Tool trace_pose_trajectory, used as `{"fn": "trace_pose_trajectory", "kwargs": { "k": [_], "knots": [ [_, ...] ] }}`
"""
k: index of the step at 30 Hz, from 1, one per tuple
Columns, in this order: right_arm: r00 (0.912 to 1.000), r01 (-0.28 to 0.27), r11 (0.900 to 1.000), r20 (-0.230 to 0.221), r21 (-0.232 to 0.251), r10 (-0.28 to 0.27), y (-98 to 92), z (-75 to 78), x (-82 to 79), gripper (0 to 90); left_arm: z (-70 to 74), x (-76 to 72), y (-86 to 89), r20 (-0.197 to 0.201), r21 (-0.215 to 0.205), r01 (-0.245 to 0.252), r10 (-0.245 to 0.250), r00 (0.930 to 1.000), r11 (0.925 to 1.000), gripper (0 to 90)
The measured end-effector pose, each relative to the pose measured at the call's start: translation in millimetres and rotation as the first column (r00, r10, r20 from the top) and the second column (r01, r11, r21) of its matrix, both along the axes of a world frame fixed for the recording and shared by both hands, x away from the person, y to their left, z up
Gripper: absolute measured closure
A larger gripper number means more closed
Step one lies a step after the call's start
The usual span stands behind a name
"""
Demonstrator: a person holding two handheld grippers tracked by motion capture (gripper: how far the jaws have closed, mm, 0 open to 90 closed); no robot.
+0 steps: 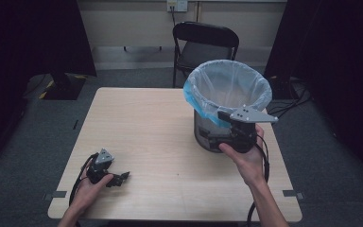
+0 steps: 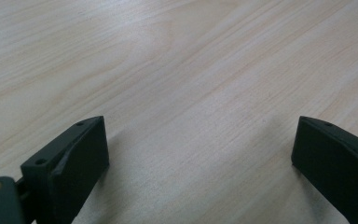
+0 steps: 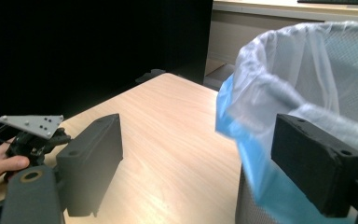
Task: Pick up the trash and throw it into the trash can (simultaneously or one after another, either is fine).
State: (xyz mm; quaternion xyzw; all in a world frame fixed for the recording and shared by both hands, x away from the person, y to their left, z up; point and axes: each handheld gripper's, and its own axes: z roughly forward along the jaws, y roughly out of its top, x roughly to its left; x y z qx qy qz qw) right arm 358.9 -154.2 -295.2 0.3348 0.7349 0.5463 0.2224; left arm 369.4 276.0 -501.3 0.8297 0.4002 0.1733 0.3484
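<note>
A grey bin (image 1: 202, 133) lined with a clear and blue plastic bag (image 1: 193, 97) stands on the right side of the wooden table (image 1: 142, 123). My right gripper (image 1: 224, 130) is held against the bin's near side, just below the rim. In the right gripper view its jaws stand wide apart (image 3: 200, 158), and the bag's blue edge (image 3: 242, 140) hangs between them by the right jaw without being pressed. My left gripper (image 1: 118, 178) rests low at the table's near left, open (image 2: 200, 154) over bare wood with nothing between its jaws.
A black folding chair (image 1: 205, 42) stands behind the table's far edge. Dark curtains flank both sides, and cables (image 1: 295, 101) lie on the floor at the right. Bare tabletop stretches left of the bin.
</note>
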Motion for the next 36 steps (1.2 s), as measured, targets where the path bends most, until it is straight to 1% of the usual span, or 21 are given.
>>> {"fn": "trace_pose_trajectory", "kwargs": {
  "k": [4, 13, 16, 20, 26, 32, 36],
  "knots": [
    [0.9999, -0.004, 1.0, -0.012, 0.002, 0.004, -0.3, -7.9, -4.6, 15.8, 0.0, 0.0, 0.0, 0.0, 0.0, 0.0, 0.0, 1.0, 1.0, 3.3],
    [0.9985, -0.015, 1.0, -0.052, -0.011, 0.014, -1.6, -32.9, -12.1, 17.4, 0.0, 0.0, 0.0, 0.0, 0.0, 0.0, 0.0, 1.0, 1.0, 3.2],
    [0.9973, -0.013, 1.0, -0.073, -0.016, 0.012, -3.0, -43.8, -13.8, 17.8, 0.1, 0.0, 0.1, 0.001, 0.002, 0.0, 0.0, 1.0, 1.0, 3.2],
    [0.9954, -0.002, 1.0, -0.096, -0.009, 0.001, -7.2, -58.7, -15.0, 18.4, 0.0, 0.0, 0.1, 0.0, 0.001, 0.001, -0.001, 1.0, 1.0, 3.2],
    [0.9902, -0.002, 0.999, -0.14, -0.042, -0.003, -11.1, -82.2, -17.9, 18.3, 0.1, 0.0, 0.0, -0.001, 0.0, 0.0, 0.0, 1.0, 1.0, 3.2],
    [0.9828, 0.015, 0.998, -0.183, -0.056, -0.025, -17.7, -107.7, -16.4, 18.1, 0.0, 0.0, 0.0, 0.0, 0.0, 0.0, 0.0, 1.0, 1.0, 3.2],
    [0.9785, 0.013, 0.997, -0.204, -0.078, -0.029, -19.5, -123.0, -15.9, 18.2, 0.1, 0.0, 0.1, 0.001, 0.002, 0.0, 0.0, 1.0, 1.0, 3.2]
  ]
}}
